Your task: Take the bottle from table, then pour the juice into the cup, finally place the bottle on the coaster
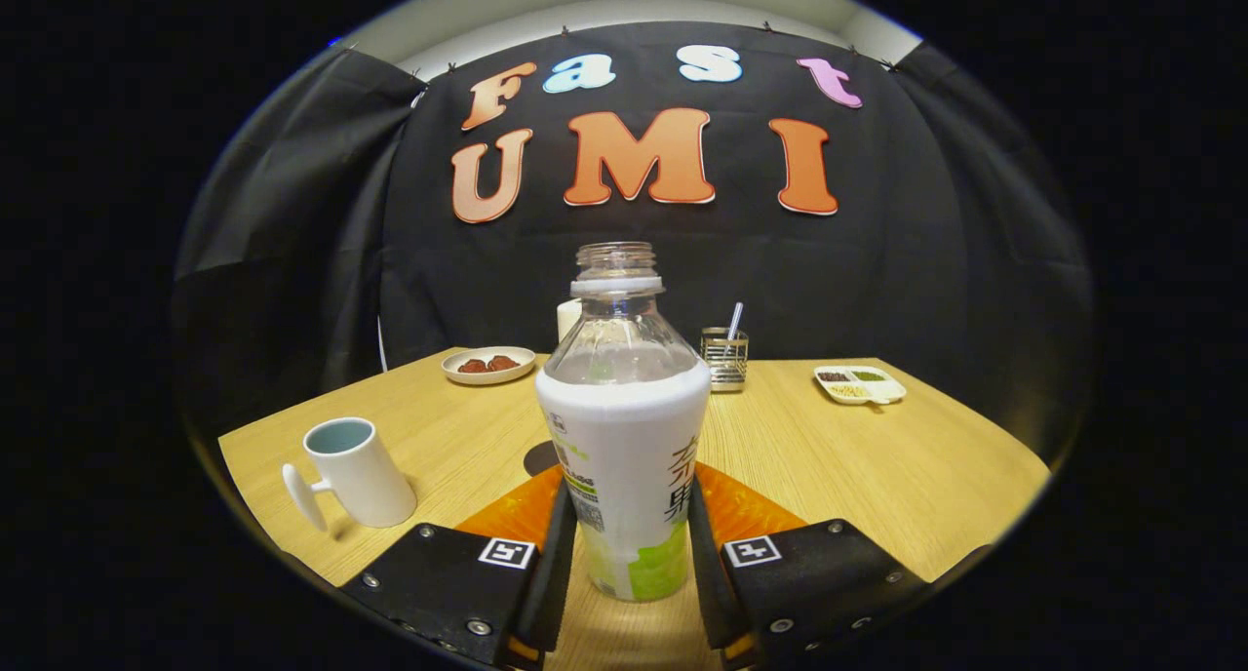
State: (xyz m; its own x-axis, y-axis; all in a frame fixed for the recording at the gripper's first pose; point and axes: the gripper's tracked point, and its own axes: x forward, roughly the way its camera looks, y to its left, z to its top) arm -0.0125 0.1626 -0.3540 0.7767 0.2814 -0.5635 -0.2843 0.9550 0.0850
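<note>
Claw (625, 544) at bottom centre pinching upright uncapped bottle (625, 427) low on body, steady for pouring into cup (351, 471) lower left.

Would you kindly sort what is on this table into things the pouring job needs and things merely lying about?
For the job:
- bottle, cap off, between the fingers of the gripper, both pressing on it
- white cup, beside the fingers
- dark coaster, partly hidden behind the bottle

Lying about:
- plate of brown food
- wire holder
- divided tray
</note>
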